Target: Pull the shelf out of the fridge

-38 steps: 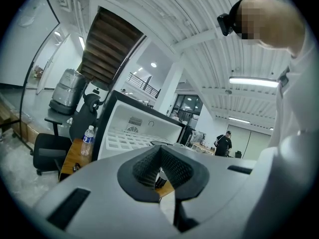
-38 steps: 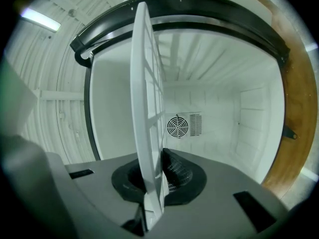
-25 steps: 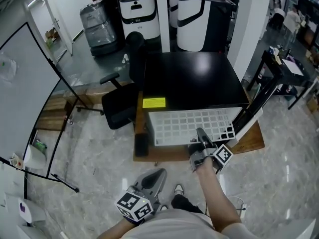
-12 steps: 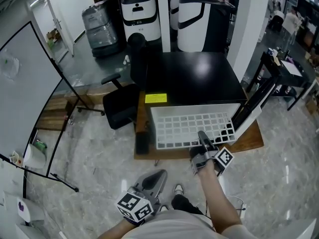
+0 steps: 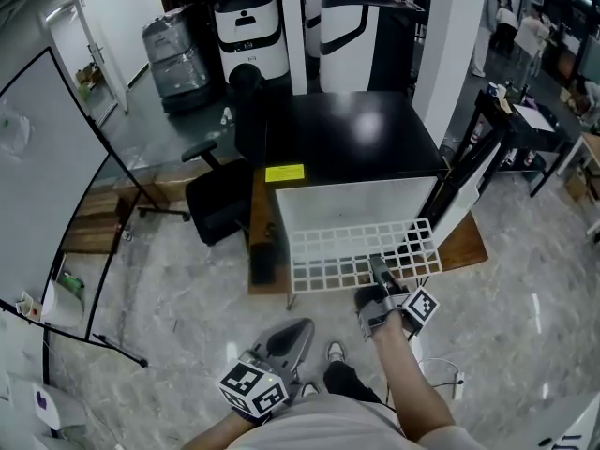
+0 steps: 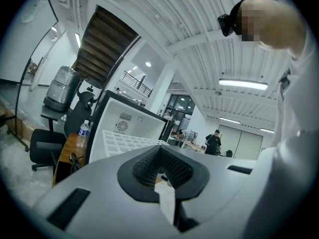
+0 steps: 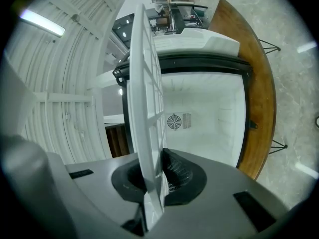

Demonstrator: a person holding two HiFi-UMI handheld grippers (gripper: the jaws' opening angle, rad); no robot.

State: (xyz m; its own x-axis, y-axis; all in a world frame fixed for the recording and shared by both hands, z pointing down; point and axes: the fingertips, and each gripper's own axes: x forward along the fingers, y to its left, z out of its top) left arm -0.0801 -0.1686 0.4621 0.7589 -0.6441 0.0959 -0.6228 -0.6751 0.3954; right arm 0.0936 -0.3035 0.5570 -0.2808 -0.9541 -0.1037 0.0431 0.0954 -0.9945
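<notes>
The black fridge [image 5: 347, 134] stands on its wooden base with its white inside [image 5: 356, 202] showing. The white grid shelf [image 5: 361, 251] juts out of the opening toward me. My right gripper [image 5: 379, 272] is shut on the shelf's front edge. In the right gripper view the shelf [image 7: 147, 103] runs edge-on between the pads [image 7: 177, 176], with the fridge's white inside [image 7: 204, 118] behind it. My left gripper [image 5: 289, 336] hangs low at my waist, away from the fridge, its pads [image 6: 149, 163] together with nothing in them. From there the shelf [image 6: 127, 141] shows sticking out of the fridge [image 6: 127, 116].
The fridge door [image 5: 459, 195] hangs open at the right. The wooden base [image 5: 466, 244] reaches past the fridge's front. A black office chair [image 5: 220, 200] stands to the fridge's left and a black table [image 5: 511, 125] to its right. A water bottle [image 6: 83, 133] stands beside the fridge.
The shelf has slid farther out of the fridge toward me, held by the right gripper, which drew back with it. The left gripper has stayed where it was.
</notes>
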